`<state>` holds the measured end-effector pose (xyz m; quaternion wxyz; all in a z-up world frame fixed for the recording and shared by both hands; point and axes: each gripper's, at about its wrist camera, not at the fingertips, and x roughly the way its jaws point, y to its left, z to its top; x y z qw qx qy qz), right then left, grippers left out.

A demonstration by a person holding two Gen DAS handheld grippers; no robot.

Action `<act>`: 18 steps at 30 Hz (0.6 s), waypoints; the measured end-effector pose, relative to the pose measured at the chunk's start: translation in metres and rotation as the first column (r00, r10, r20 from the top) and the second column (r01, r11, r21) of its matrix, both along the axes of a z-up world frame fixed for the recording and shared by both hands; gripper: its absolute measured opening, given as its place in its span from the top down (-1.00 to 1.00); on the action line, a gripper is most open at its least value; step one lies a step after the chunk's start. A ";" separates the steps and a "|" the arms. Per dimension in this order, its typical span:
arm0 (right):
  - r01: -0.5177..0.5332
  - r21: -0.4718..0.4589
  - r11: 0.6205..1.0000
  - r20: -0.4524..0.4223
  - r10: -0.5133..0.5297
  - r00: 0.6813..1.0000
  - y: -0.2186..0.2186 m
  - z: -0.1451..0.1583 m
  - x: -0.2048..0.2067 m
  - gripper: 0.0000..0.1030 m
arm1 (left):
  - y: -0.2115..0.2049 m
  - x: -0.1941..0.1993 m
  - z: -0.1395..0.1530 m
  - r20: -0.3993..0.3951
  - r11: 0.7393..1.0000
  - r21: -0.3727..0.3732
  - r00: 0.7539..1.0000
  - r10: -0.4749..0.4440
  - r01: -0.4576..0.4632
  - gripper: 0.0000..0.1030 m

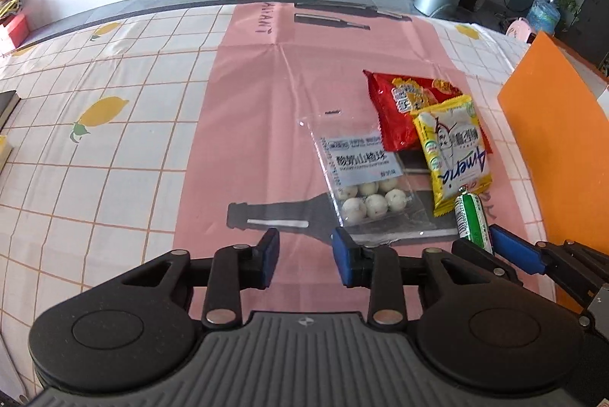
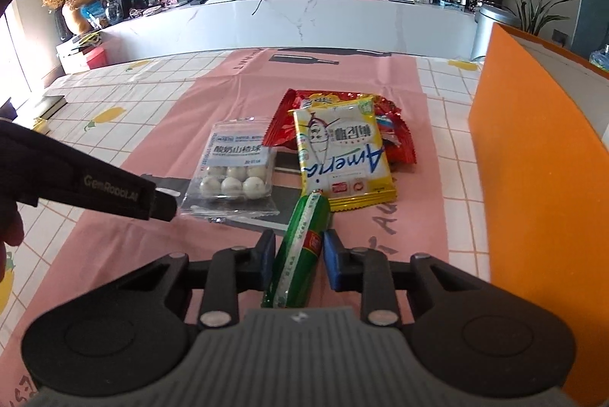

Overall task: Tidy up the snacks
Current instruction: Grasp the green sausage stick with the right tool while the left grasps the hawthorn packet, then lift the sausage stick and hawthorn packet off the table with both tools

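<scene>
A clear bag of white balls (image 1: 363,178) (image 2: 234,171), a red snack bag (image 1: 399,106) (image 2: 392,137) and a yellow "Ameria" packet (image 1: 453,152) (image 2: 342,156) lie on the pink mat. A green sausage stick (image 2: 300,251) (image 1: 472,220) lies between the fingers of my right gripper (image 2: 298,255), whose jaws stand close on both sides of it; contact is unclear. My left gripper (image 1: 304,255) is open and empty, just short of the clear bag's near edge. The left gripper also shows in the right wrist view (image 2: 163,205).
An orange box (image 1: 559,125) (image 2: 540,178) stands at the right of the table. The checked lemon tablecloth (image 1: 95,140) spreads left. A dark book (image 2: 49,104) lies at the far left edge. A white counter (image 2: 304,19) runs behind the table.
</scene>
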<state>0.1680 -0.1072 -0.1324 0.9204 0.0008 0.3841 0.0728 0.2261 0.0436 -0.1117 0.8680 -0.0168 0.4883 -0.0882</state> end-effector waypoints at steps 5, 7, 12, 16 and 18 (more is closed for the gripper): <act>0.063 0.014 0.998 -0.016 -0.063 0.998 -0.016 -0.001 0.011 0.54 | -0.021 0.010 0.003 0.051 0.999 -0.042 0.998 -0.031 0.033 -0.49; 0.077 0.019 0.997 -0.017 -0.077 0.997 -0.019 -0.001 0.013 0.54 | -0.030 0.015 0.000 0.051 0.999 -0.034 0.998 -0.028 0.029 -0.56; 0.078 0.003 0.997 0.012 -0.078 0.997 -0.021 0.000 0.015 0.50 | -0.045 0.023 -0.011 0.059 1.000 -0.003 0.998 -0.022 0.022 -0.67; 0.089 0.024 0.996 0.002 -0.089 0.996 -0.024 -0.003 0.019 0.50 | -0.048 0.032 -0.020 0.042 1.000 0.004 0.999 0.018 -0.019 -0.69; 0.099 0.037 0.994 -0.008 -0.099 0.995 -0.027 -0.004 0.021 0.50 | -0.050 0.032 -0.022 0.057 1.000 0.023 0.998 0.017 -0.018 -0.70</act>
